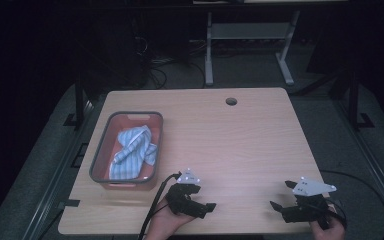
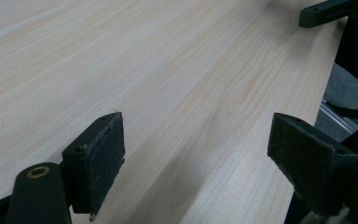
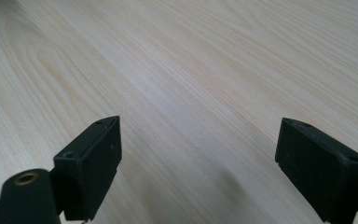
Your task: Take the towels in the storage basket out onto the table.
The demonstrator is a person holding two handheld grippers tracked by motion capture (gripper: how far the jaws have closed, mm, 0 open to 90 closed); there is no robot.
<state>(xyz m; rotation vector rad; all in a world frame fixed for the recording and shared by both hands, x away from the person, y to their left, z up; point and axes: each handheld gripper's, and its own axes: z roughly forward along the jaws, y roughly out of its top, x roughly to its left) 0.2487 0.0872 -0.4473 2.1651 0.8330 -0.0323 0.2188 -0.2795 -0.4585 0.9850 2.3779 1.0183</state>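
Right gripper: two black fingers rise from the bottom edge, spread wide apart with nothing between them. Beneath and beyond them lies bare tabletop of pale wood, its grain running diagonally. A brass-ringed hole sits at lower left

A light wooden table with rounded corners and a round cable hole near its far edge stands on a grey carpeted floor, and it is the one brightly lit thing in a dim room. Beyond it, the white legs of another desk rise from the floor, with dark cables tangled to their left. Black frame posts stand at both sides of the table.
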